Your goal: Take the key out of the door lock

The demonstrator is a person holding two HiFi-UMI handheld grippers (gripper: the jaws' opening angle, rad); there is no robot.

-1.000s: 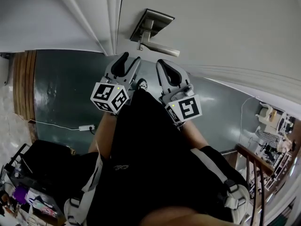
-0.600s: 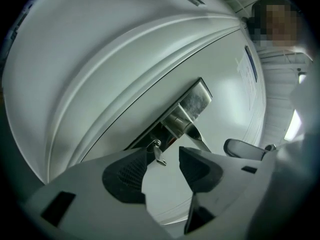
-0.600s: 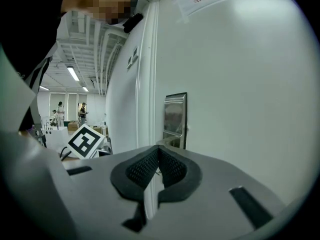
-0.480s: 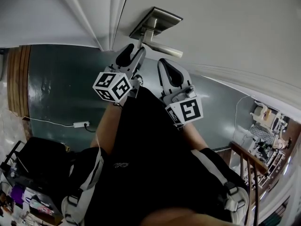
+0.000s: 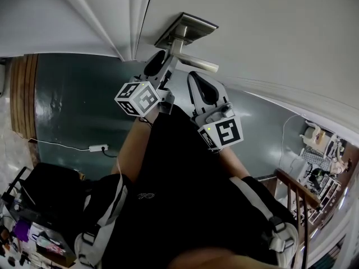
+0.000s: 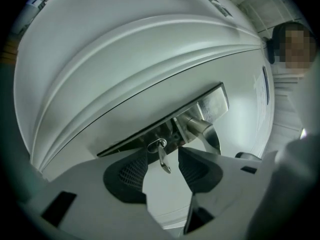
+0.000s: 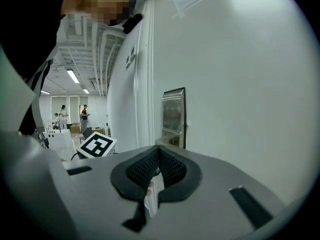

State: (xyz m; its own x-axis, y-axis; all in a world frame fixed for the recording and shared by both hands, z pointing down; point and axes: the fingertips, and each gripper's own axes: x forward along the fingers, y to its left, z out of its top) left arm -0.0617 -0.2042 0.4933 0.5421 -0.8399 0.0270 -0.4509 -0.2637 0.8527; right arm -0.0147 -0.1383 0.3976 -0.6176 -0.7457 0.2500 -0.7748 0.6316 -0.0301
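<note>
A small silver key hangs from the lock cylinder at the lower end of the metal lock plate on the white door. My left gripper is open, one dark pad on each side of the key, not touching it. In the head view this left gripper reaches up under the lever handle and the lock plate. My right gripper hangs lower, a little off the door, shut with nothing held; its pads meet.
The lever handle juts out just right of the key. The door frame runs left of the lock. Below are a dark green floor, a cable with a plug and a stair rail. The lock plate shows ahead of the right gripper.
My left gripper has risen from below the handle up to the lock plate. The right gripper has hardly moved.
</note>
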